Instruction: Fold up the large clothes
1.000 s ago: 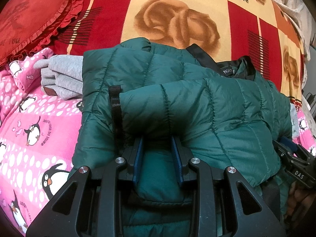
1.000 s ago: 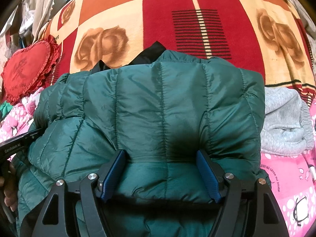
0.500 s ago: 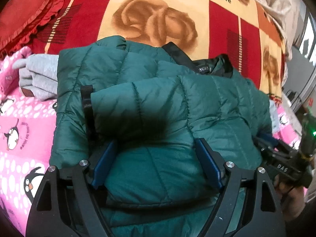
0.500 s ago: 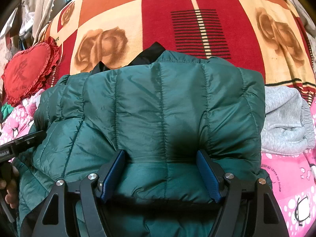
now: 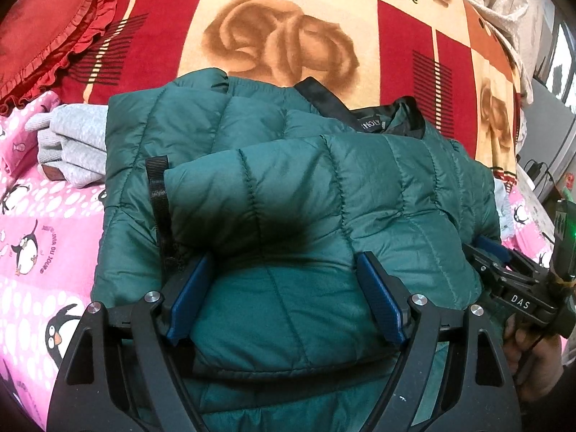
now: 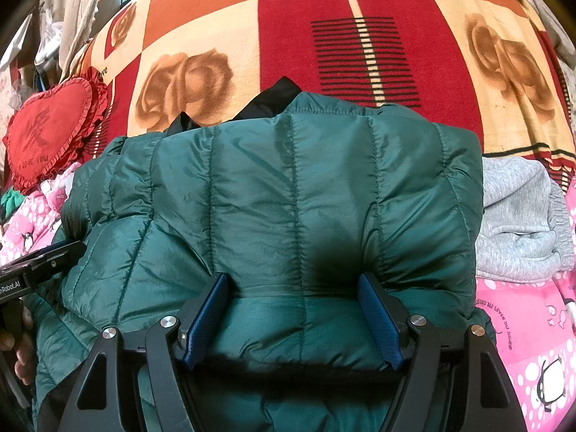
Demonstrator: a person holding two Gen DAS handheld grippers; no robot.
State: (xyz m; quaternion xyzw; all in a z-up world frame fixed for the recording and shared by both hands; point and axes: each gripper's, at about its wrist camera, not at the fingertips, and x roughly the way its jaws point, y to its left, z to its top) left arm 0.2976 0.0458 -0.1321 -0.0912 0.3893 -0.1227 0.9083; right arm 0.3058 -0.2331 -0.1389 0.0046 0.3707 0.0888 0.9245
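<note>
A dark green quilted puffer jacket (image 5: pixel 324 187) lies folded on the bed, its black collar toward the far side. My left gripper (image 5: pixel 284 262) stands open at the jacket's near edge, with a puffy fold between its blue pads (image 5: pixel 187 298) but not pinched. My right gripper (image 6: pixel 292 280) is open in the same way on the jacket (image 6: pixel 288 187), near its right side. Each view shows the other gripper at its edge: the right one (image 5: pixel 504 270) with a hand (image 5: pixel 536 356) behind it, the left one (image 6: pixel 36 266) at the jacket's left side.
A folded grey sweater (image 5: pixel 72 144) (image 6: pixel 514 223) lies close beside the jacket. A red heart cushion (image 5: pixel 39 28) sits at the far left. Beyond the jacket spreads a red and cream rose blanket (image 5: pixel 280 32); a pink penguin sheet (image 5: pixel 36 237) covers the near part.
My left gripper's jaws have gone from pinching a narrow fold of the jacket to standing wide apart, and the fold has puffed out. The right gripper has stayed as it was.
</note>
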